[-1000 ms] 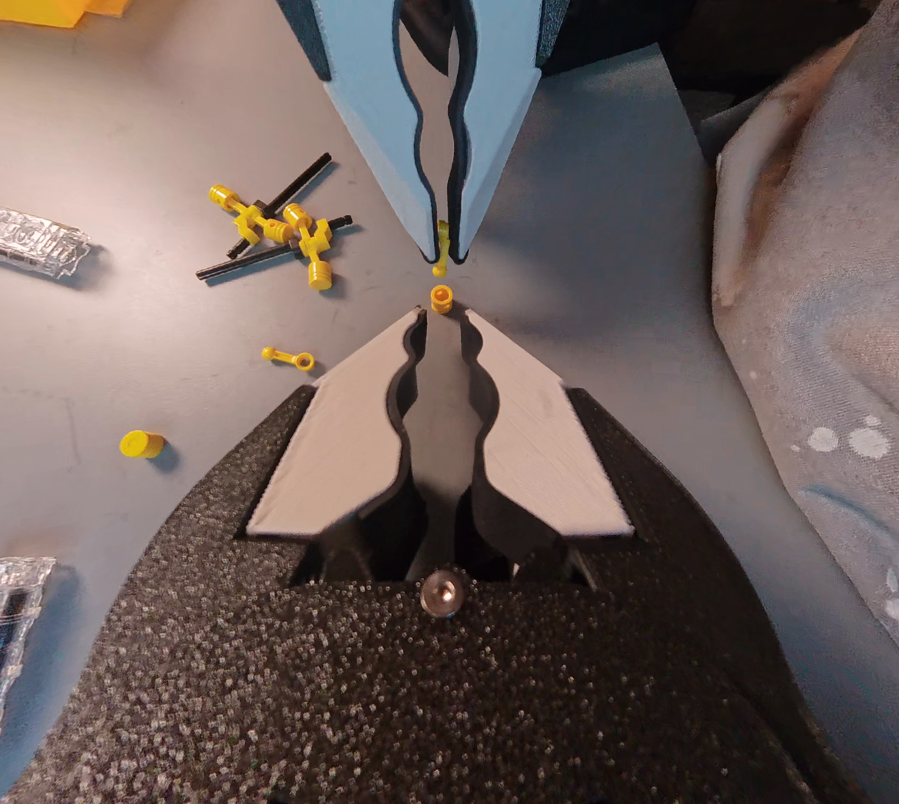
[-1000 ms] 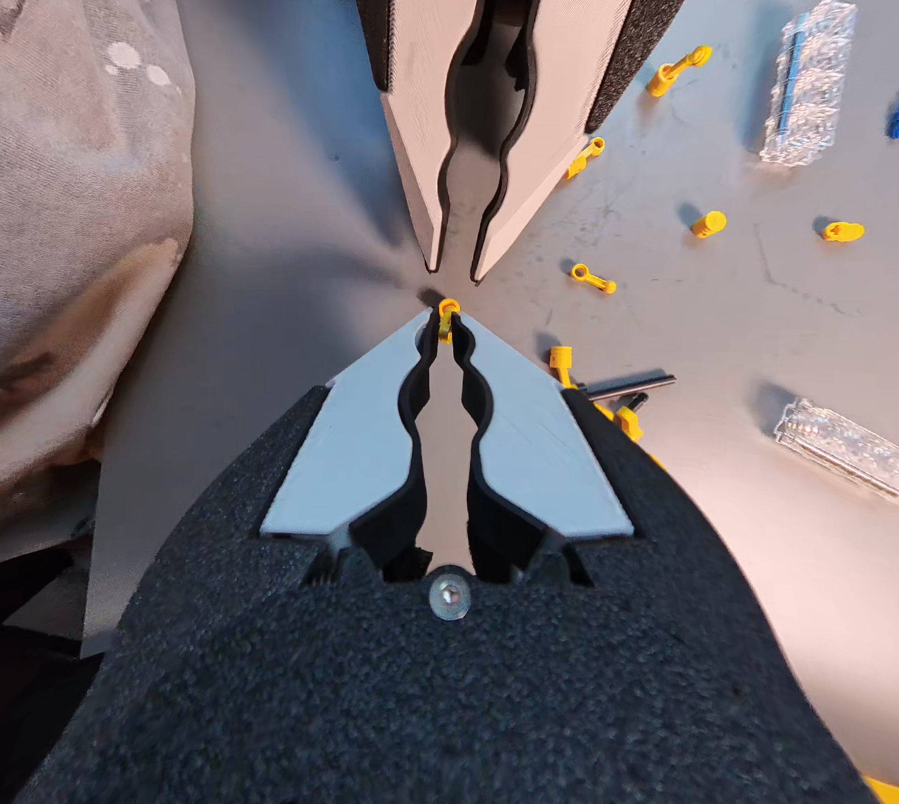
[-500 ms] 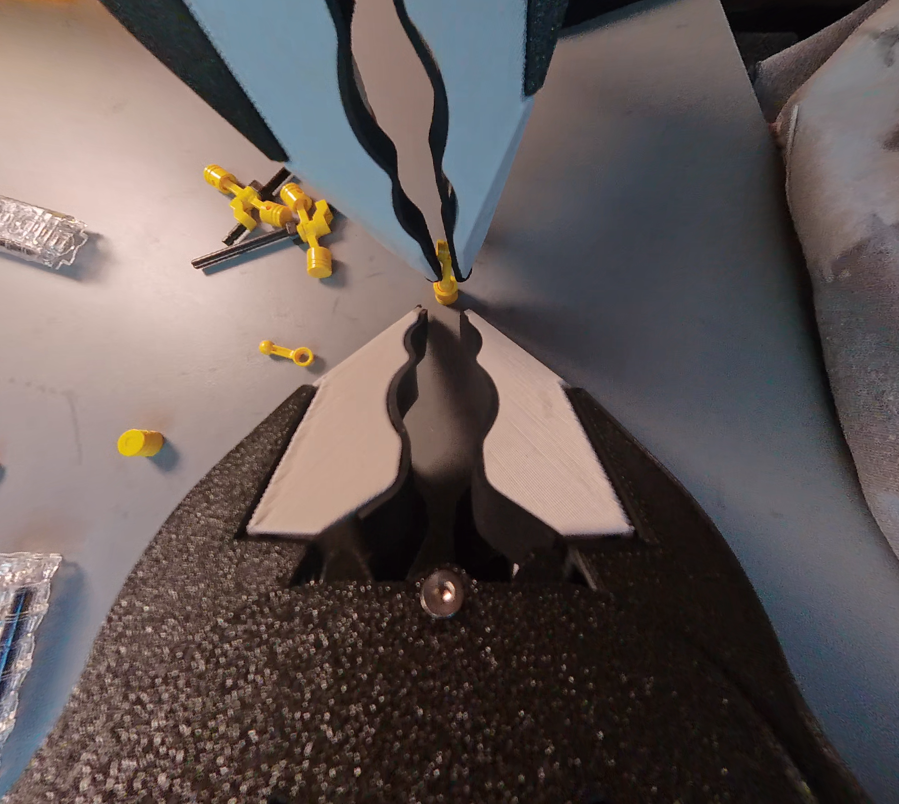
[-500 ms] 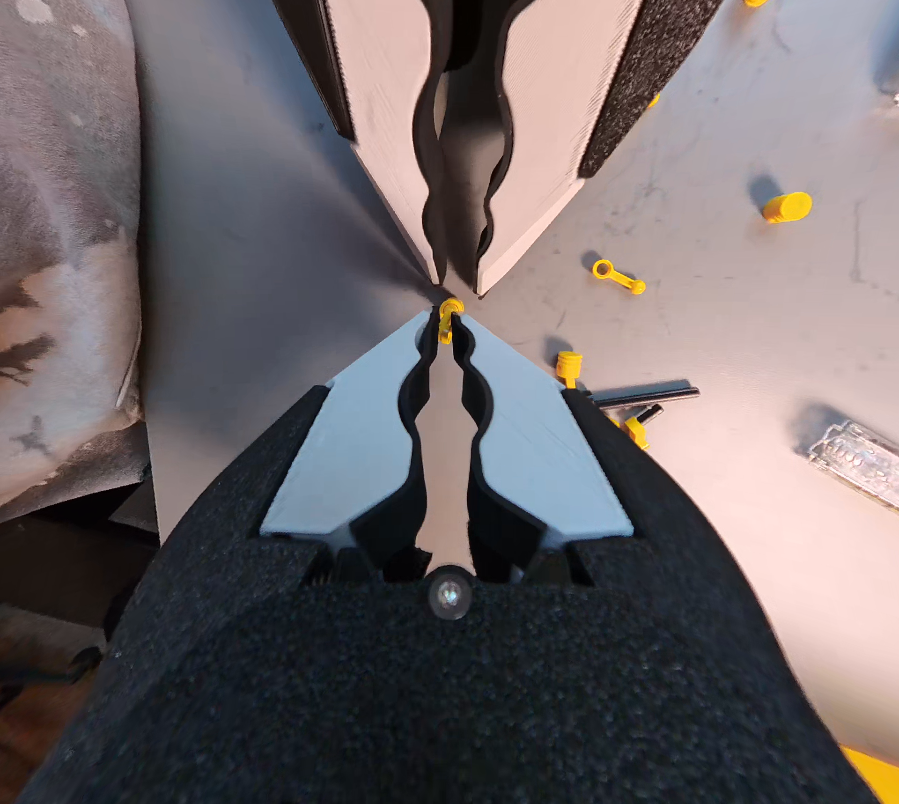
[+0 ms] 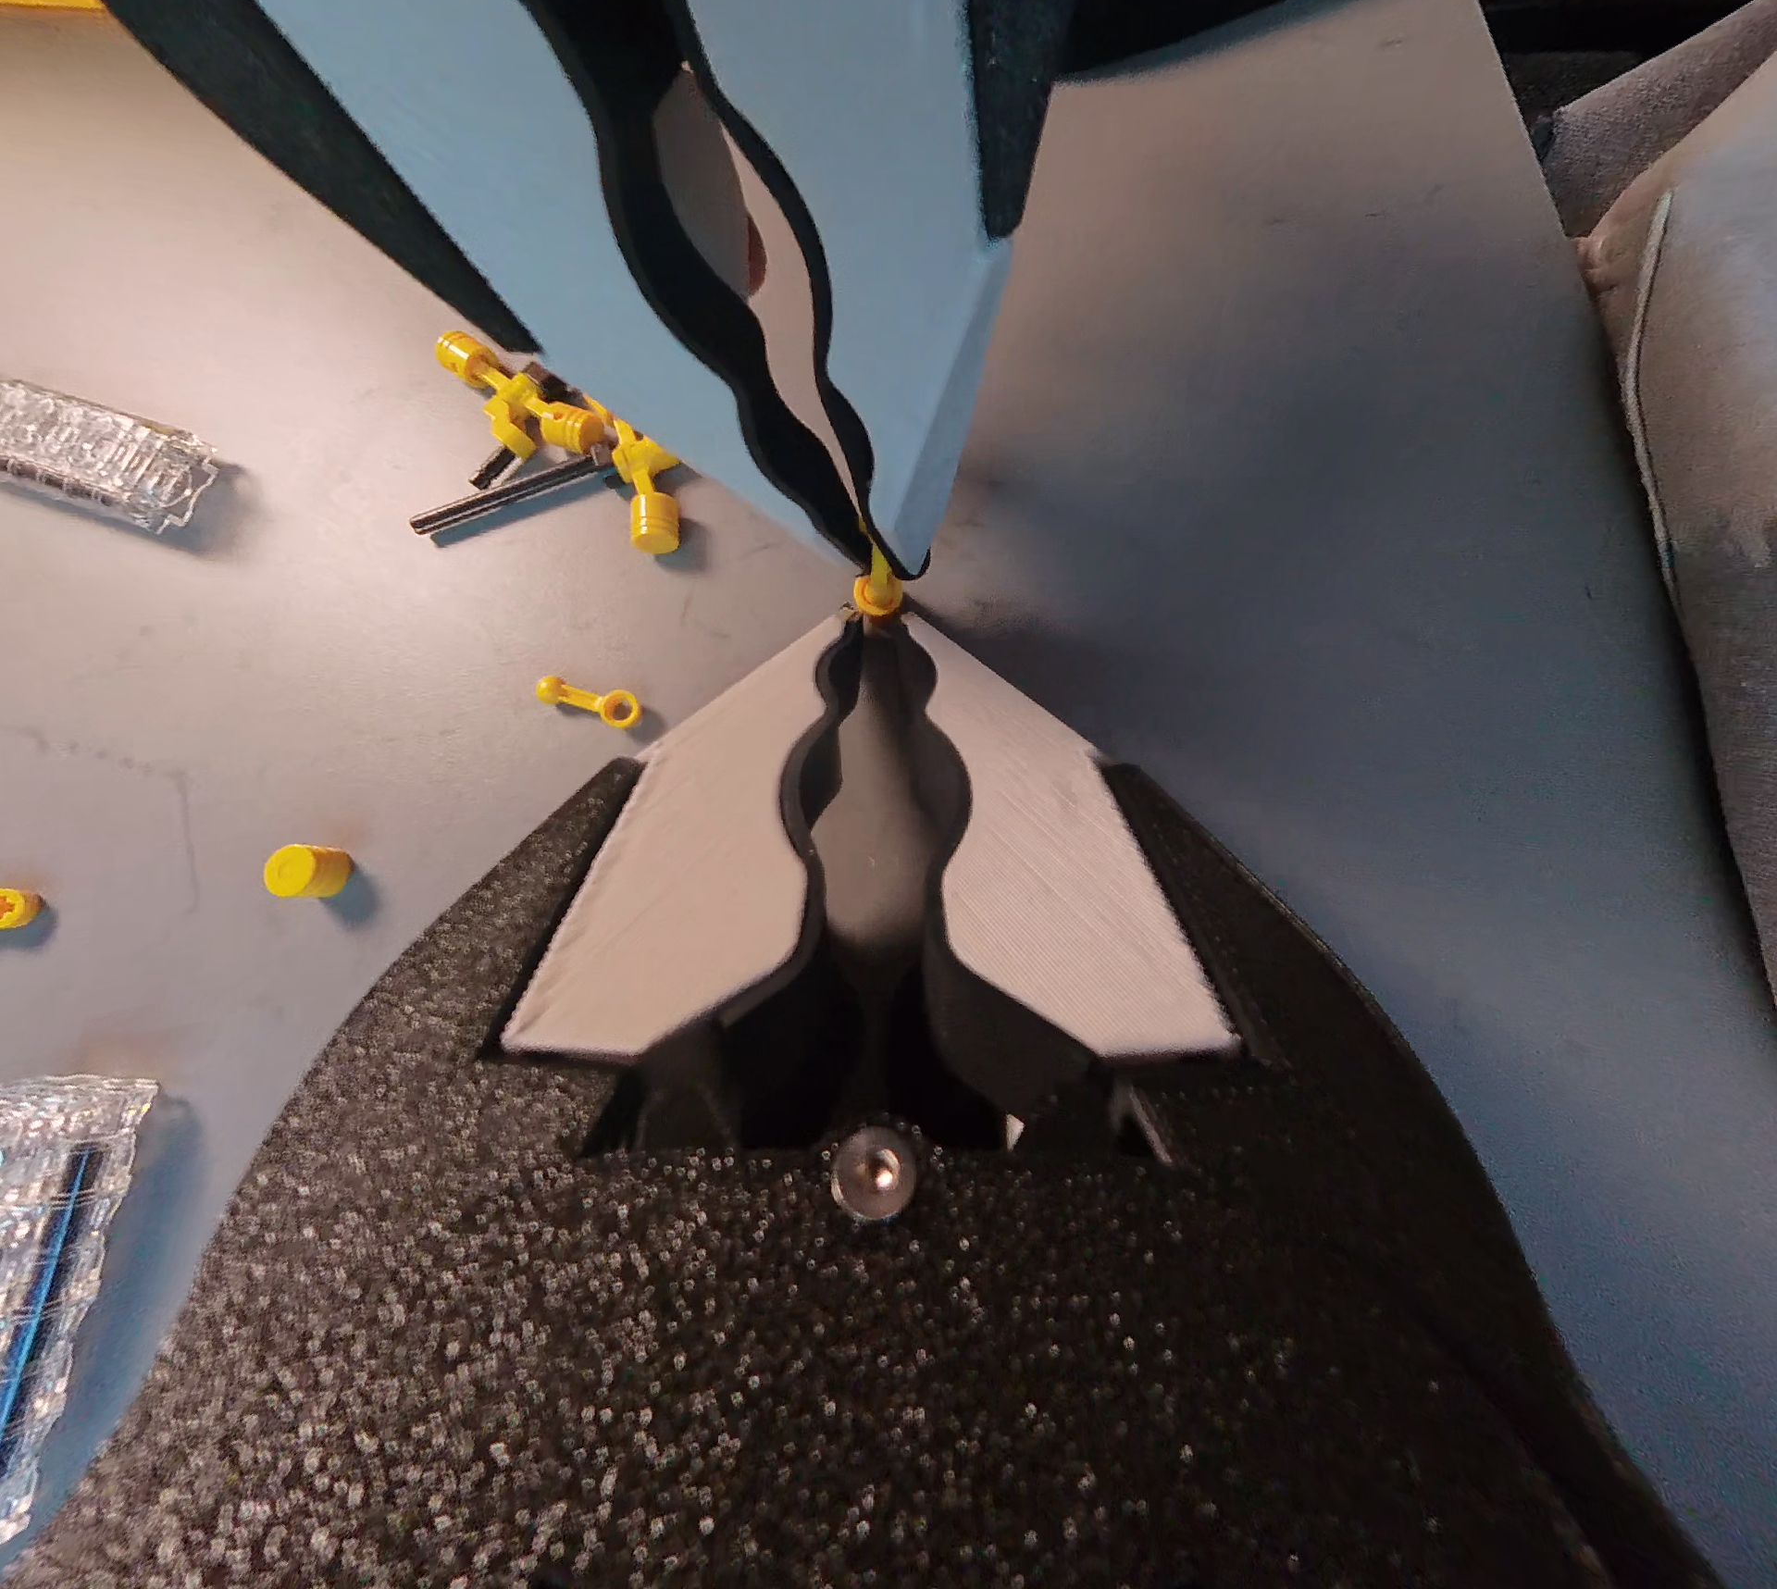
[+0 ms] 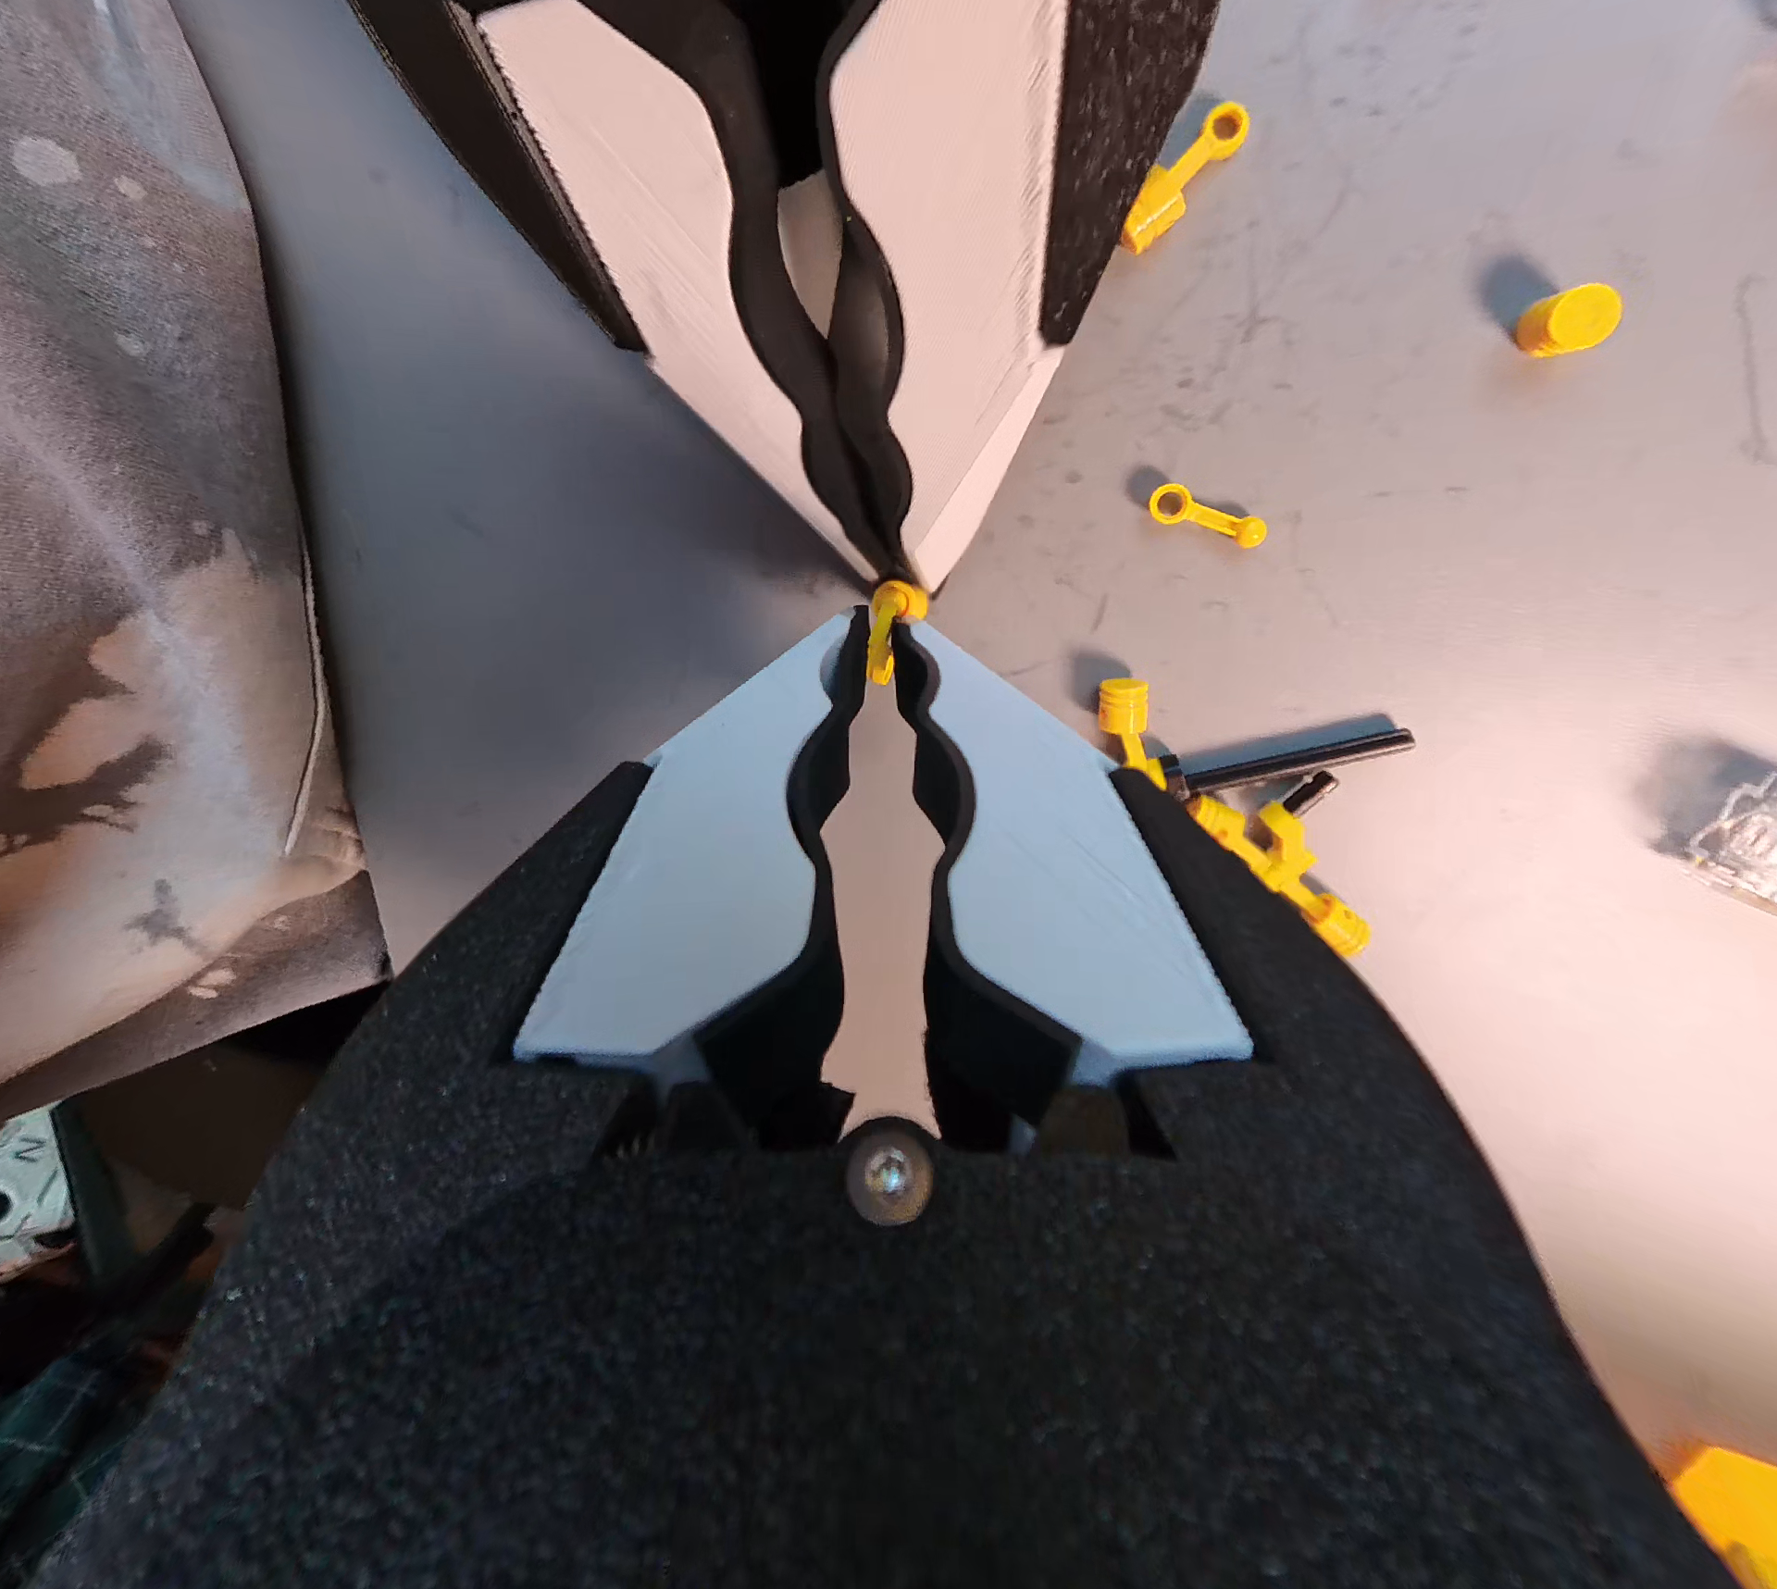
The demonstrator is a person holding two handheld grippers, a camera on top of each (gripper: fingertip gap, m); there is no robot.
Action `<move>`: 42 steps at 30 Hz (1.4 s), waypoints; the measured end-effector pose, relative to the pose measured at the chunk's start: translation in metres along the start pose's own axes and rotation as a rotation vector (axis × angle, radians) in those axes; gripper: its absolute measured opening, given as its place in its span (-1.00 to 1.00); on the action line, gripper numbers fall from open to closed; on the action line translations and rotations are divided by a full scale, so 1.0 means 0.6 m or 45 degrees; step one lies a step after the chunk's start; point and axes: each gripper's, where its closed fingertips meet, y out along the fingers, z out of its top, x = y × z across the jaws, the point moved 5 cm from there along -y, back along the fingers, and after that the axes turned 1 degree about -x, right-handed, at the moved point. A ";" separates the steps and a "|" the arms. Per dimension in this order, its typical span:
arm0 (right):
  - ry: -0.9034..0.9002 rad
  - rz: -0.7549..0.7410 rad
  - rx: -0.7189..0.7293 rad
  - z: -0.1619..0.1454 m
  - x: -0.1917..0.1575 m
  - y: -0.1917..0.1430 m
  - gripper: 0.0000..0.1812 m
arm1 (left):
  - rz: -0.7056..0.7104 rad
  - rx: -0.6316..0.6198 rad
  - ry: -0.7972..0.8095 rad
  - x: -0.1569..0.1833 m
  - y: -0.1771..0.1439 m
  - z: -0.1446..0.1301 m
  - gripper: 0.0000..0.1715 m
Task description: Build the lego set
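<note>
Where the two tools meet tip to tip just above the grey surface (image 5: 1250,389), a small yellow link (image 6: 880,651) is pinched between the blue fingers of the right hand-held gripper (image 6: 880,629), which is closed on it. Touching the link's far end, a small yellow round piece (image 6: 901,596) is seen at the tips of the left hand-held gripper (image 5: 877,625), whose grey fingers are drawn in tight on it. In the left wrist view, a loose yellow link (image 5: 587,697) is found lying flat just left of the held link. Farther left of the held link, a short yellow cylinder (image 5: 306,872) is laid on its side. Up and left of the held link, a cluster of yellow piston parts and black axles (image 5: 567,447) is partly hidden by the right tool's finger. Beyond these, well left of the held link, two clear plastic bags (image 5: 96,452) are seen. Well right of the held link, a grey cloth (image 5: 1683,485) is draped at the surface's edge.
</note>
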 end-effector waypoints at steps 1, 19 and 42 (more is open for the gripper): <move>0.004 -0.001 -0.006 -0.004 0.000 -0.001 -0.95 | 0.001 0.008 0.000 0.000 -0.001 0.001 -0.91; -0.115 -0.096 0.319 0.014 -0.031 -0.050 -0.95 | -0.129 0.236 -0.048 0.011 -0.040 0.027 -0.86; -0.103 -0.193 0.609 0.018 -0.044 -0.094 -0.95 | -0.069 0.488 -0.088 0.005 -0.073 0.060 -0.95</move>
